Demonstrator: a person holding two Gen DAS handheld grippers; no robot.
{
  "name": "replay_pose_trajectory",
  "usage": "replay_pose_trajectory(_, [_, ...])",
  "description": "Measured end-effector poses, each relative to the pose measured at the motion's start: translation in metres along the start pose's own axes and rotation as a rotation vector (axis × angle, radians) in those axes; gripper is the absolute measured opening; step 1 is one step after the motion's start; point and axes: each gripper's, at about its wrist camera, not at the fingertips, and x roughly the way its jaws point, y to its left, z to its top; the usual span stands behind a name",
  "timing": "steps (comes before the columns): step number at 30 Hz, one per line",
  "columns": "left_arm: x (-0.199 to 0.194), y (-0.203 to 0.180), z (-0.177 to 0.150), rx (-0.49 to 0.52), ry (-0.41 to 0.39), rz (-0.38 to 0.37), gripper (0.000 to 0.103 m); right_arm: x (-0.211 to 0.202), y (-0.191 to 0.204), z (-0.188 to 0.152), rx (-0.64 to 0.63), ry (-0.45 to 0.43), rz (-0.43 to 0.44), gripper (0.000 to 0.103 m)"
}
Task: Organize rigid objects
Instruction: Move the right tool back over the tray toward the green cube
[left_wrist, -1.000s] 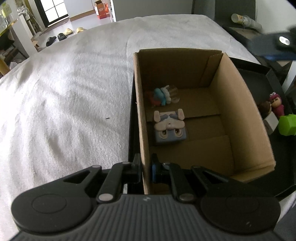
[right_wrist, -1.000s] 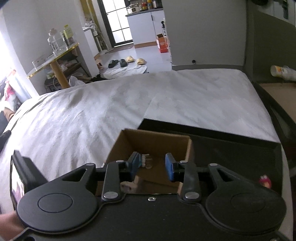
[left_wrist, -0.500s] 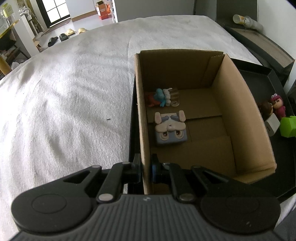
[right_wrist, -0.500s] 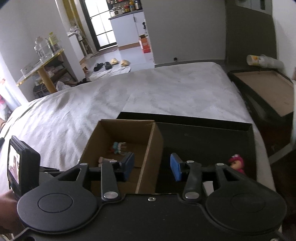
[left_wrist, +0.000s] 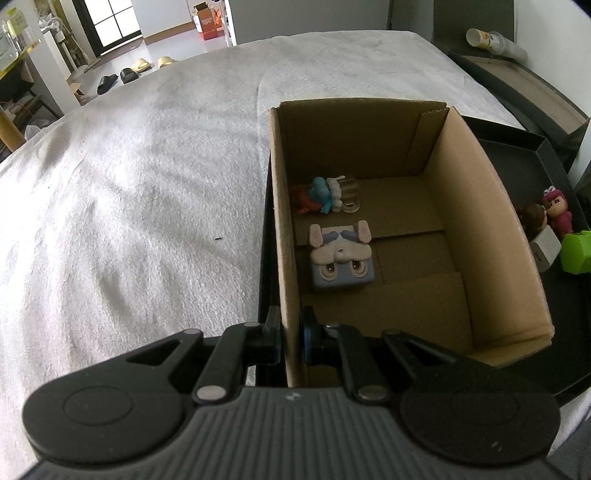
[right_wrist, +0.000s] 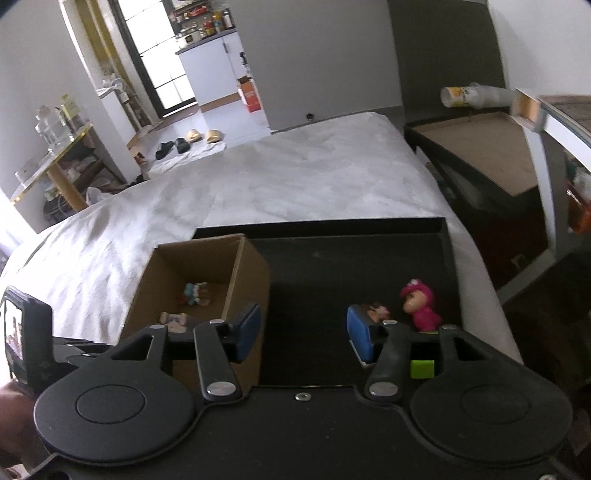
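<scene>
We pinch the box wall steady with the left gripper, centre the wide-open right gripper over the pink figure before closing

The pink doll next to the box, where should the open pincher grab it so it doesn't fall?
Probably the pink doll's body, below its big round head. It stands upright on the black tray, and the body looks narrower than the head. The right gripper, open, could come from above, one finger on each side. A brown-haired figure stands close by, so space there is tight.
</scene>
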Motion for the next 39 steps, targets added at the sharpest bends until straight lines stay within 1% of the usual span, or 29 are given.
replay_pose_trajectory(12, [0.002, -0.001, 0.001, -0.017, 0.004, 0.009, 0.01, -0.004, -0.051, -0.014, 0.091, 0.018, -0.07, 0.052])
replay_pose_trajectory(21, [0.002, 0.003, 0.001, -0.02, -0.005, 0.011, 0.01, 0.012, -0.081, -0.023, 0.162, 0.055, -0.129, 0.053])
replay_pose_trajectory(23, [0.003, 0.003, 0.001, -0.017, -0.005, 0.013, 0.01, 0.018, -0.084, -0.025, 0.18, 0.065, -0.131, 0.058])
replay_pose_trajectory(25, [0.002, 0.003, 0.002, -0.019, -0.003, 0.013, 0.01, 0.025, -0.087, -0.027, 0.187, 0.069, -0.147, 0.067])
replay_pose_trajectory(27, [0.002, 0.003, 0.002, -0.024, -0.002, 0.013, 0.01, 0.033, -0.089, -0.03, 0.189, 0.074, -0.162, 0.07])
replay_pose_trajectory(32, [0.002, 0.004, 0.002, -0.032, -0.002, 0.014, 0.01, 0.057, -0.094, -0.033, 0.19, 0.111, -0.195, 0.07])
replay_pose_trajectory(35, [0.002, 0.004, 0.003, -0.033, -0.001, 0.013, 0.01, 0.066, -0.094, -0.034, 0.192, 0.119, -0.206, 0.074])
replay_pose_trajectory(39, [0.002, 0.004, 0.003, -0.042, 0.003, 0.012, 0.01, 0.076, -0.089, -0.035, 0.145, 0.128, -0.244, 0.081])
